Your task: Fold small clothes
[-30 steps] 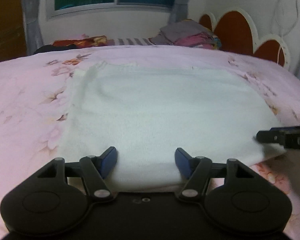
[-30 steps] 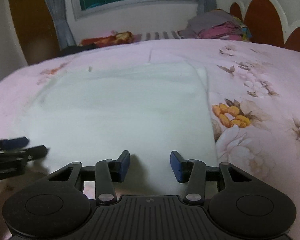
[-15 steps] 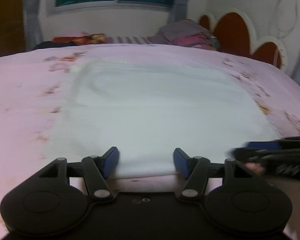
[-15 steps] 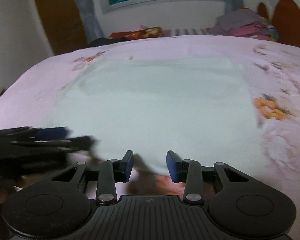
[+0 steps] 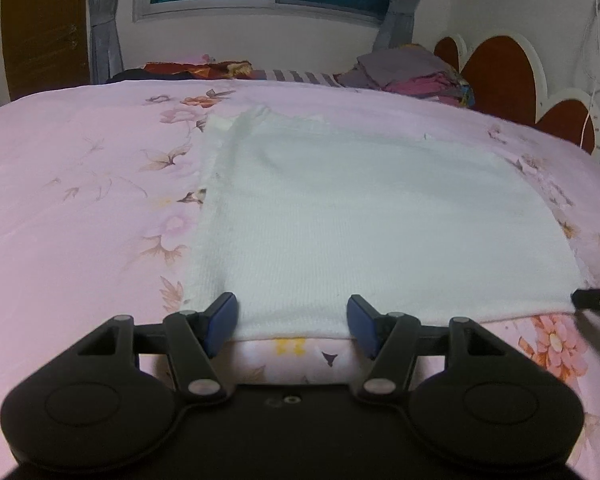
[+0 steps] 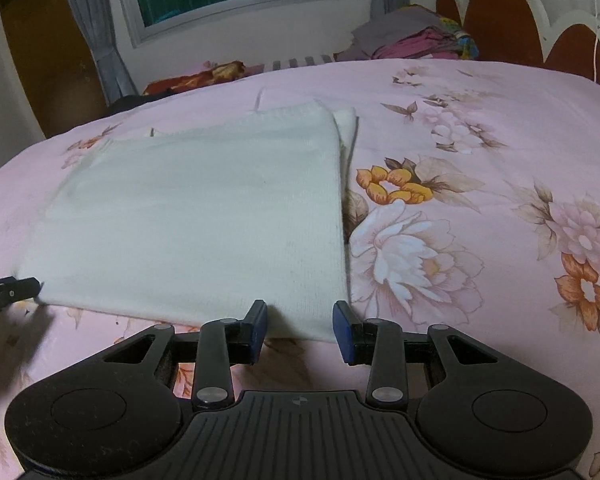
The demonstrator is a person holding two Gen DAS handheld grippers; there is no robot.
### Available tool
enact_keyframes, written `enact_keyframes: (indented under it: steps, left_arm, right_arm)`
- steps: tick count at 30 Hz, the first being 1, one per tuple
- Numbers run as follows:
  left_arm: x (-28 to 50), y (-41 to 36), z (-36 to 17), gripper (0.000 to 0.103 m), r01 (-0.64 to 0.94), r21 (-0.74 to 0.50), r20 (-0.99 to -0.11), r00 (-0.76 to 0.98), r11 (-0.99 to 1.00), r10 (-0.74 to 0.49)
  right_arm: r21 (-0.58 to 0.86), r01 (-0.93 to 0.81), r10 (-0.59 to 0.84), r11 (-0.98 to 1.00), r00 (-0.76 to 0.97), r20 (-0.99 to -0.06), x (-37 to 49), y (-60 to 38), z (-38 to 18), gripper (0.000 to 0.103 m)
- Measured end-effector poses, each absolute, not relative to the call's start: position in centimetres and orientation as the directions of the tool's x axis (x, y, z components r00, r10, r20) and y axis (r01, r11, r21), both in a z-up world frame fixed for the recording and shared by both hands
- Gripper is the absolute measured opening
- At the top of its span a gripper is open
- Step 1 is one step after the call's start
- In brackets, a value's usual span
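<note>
A white knit garment [image 5: 364,216] lies flat on the pink flowered bedspread [image 5: 80,200], folded into a rectangle. It also shows in the right wrist view [image 6: 204,220]. My left gripper [image 5: 292,322] is open, its blue pads at the garment's near edge by the left corner. My right gripper [image 6: 300,328] is open at the near edge by the right corner. Each gripper's tip shows at the edge of the other view: the right one [image 5: 596,300], the left one [image 6: 8,290]. Neither holds anything.
A pile of folded clothes [image 5: 412,74] sits at the far right by the red and white headboard [image 5: 500,68]. A red patterned cloth [image 5: 196,69] lies at the far edge under the window. The bedspread [image 6: 480,200] stretches to the right of the garment.
Both grippers swung inward half a second ago and are now back at the garment's near corners, a little closer to the hem. Both stay open and empty.
</note>
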State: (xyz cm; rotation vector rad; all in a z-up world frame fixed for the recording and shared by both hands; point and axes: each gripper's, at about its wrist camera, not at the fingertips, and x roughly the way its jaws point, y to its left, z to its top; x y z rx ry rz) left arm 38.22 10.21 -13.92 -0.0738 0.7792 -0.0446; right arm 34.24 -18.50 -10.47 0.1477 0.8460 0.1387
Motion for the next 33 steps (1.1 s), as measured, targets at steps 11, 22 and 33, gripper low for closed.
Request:
enact_keyframes:
  steps: [11, 22, 33]
  left_arm:
    - [37.9, 11.0, -14.0, 0.060, 0.005, -0.104, -0.703, 0.707, 0.995, -0.077]
    - [37.5, 10.9, -14.3, 0.061, 0.001, -0.108, -0.691, 0.719, 0.994, -0.076]
    - [37.3, 12.1, -13.1, 0.062, -0.074, -0.164, -0.710, 0.701, 0.984, -0.066]
  right_arm:
    - [0.194, -0.055, 0.182, 0.979, 0.660, -0.729, 33.8, -18.4, -9.9, 0.037]
    - [0.187, -0.042, 0.171, 0.981, 0.635, -0.753, 34.0, -18.9, -10.8, 0.037]
    - [0.167, -0.063, 0.169, 0.984, 0.633, -0.755, 34.0, -18.8, -10.6, 0.037]
